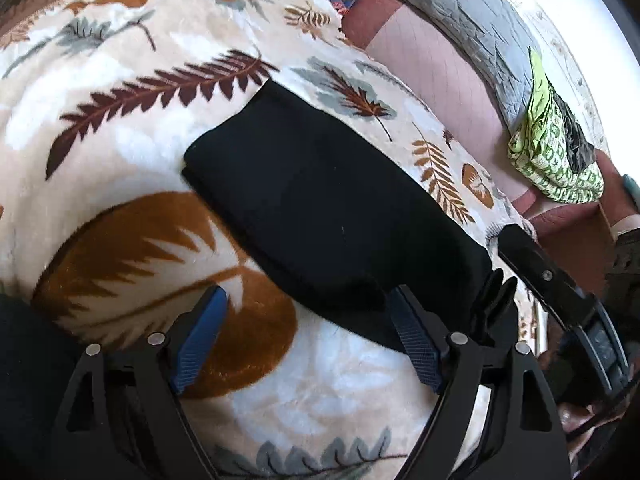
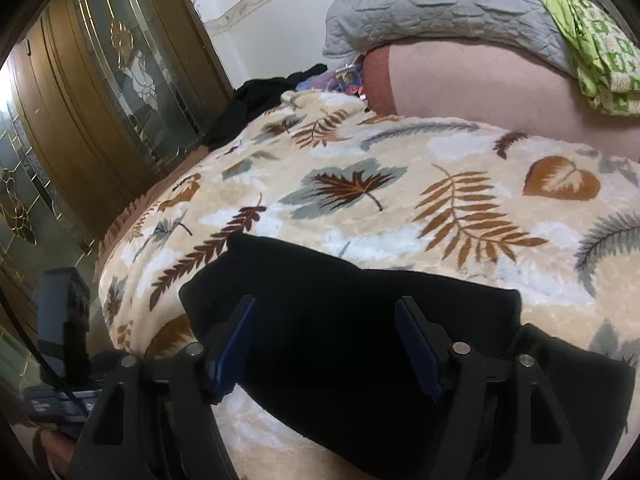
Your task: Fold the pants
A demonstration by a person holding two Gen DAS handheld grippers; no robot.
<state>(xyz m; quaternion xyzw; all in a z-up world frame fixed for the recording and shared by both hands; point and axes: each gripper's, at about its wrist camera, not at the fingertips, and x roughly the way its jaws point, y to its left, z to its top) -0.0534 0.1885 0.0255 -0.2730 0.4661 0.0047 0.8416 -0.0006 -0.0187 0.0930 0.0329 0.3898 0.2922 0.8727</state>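
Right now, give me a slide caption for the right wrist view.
Open right gripper poised over folded black pants on a leaf-print blanket.

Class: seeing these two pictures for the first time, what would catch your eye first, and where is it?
The folded black pants lie dark on the cream leaf-print blanket, mid-picture in both views. Open blue-padded jaws of each hand-held gripper frame them from below. A bright green patterned cloth sits far right by the grey quilted pillow.
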